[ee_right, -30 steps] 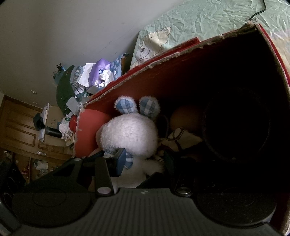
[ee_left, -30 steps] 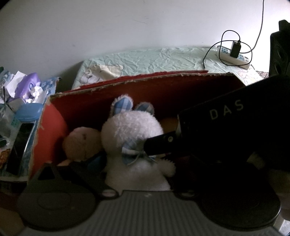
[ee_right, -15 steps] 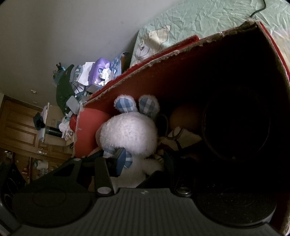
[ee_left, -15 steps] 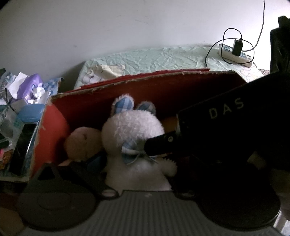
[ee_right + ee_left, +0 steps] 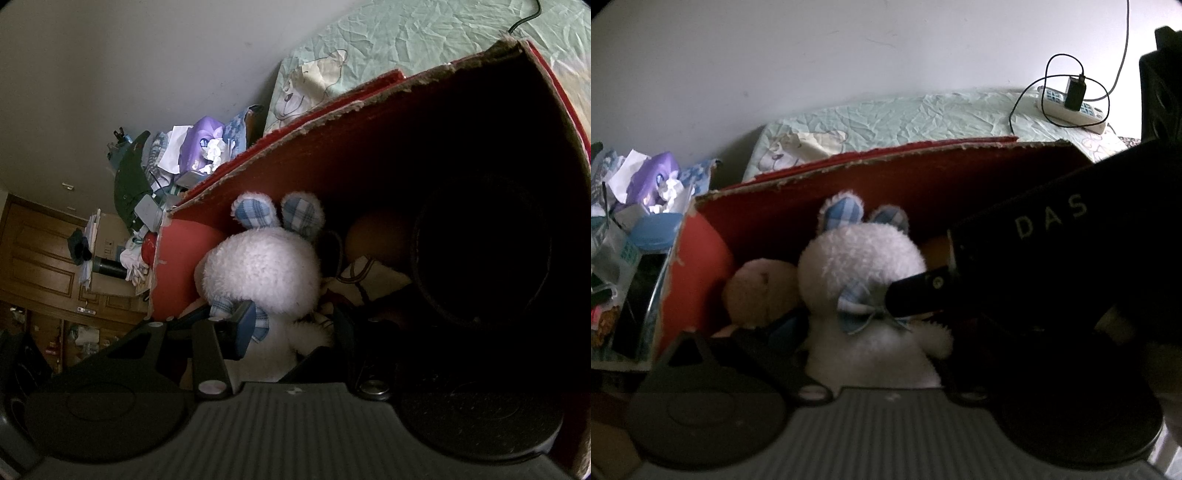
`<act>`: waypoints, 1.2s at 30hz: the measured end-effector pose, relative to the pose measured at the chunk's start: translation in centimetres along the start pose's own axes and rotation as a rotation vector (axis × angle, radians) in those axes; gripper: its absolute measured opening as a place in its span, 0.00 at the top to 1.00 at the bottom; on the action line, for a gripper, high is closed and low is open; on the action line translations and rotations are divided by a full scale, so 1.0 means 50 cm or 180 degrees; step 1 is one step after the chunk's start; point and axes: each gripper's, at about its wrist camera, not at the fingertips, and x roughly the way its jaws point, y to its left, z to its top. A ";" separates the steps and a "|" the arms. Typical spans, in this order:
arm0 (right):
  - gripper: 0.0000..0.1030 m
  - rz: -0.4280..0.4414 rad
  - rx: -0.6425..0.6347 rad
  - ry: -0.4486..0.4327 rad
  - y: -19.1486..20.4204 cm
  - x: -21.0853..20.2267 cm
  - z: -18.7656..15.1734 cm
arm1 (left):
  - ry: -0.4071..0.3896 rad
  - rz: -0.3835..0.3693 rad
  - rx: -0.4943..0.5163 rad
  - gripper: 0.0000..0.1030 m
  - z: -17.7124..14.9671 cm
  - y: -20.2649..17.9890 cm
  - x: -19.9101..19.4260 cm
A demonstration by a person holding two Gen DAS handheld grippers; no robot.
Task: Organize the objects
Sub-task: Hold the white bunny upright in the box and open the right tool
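A white plush bunny (image 5: 864, 266) with blue plaid ears sits upright in a red cardboard box (image 5: 923, 177), next to a tan teddy (image 5: 757, 288). My left gripper (image 5: 871, 347) is open and low in front of the bunny. From the right comes my black right gripper, and one of its fingers (image 5: 916, 295) touches the bunny's bow. In the right wrist view the bunny (image 5: 262, 269) stands between the spread fingers of my right gripper (image 5: 291, 328), which is open. The blue pad (image 5: 243, 326) lies at its neck. The box wall (image 5: 369, 147) rises behind.
Deeper in the box lie an orange-brown round thing (image 5: 376, 236), a cream item (image 5: 369, 273) and a large dark round object (image 5: 480, 258). Behind are a mint bedsheet (image 5: 905, 118) and a power strip (image 5: 1071, 103). A clutter pile (image 5: 653, 177) stands to the left.
The left wrist view has drifted very slightly. Both grippers and the bunny keep their places, and neither finger gap has changed.
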 end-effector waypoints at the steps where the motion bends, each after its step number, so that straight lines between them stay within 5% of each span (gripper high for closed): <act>1: 0.51 -0.0001 0.0001 0.0000 -0.001 0.000 -0.001 | 0.0000 0.0001 0.0005 0.04 0.000 0.000 0.000; 36: 0.45 -0.0045 0.0041 -0.0052 -0.008 -0.011 0.004 | 0.0004 0.0002 0.0046 0.03 0.004 -0.005 -0.001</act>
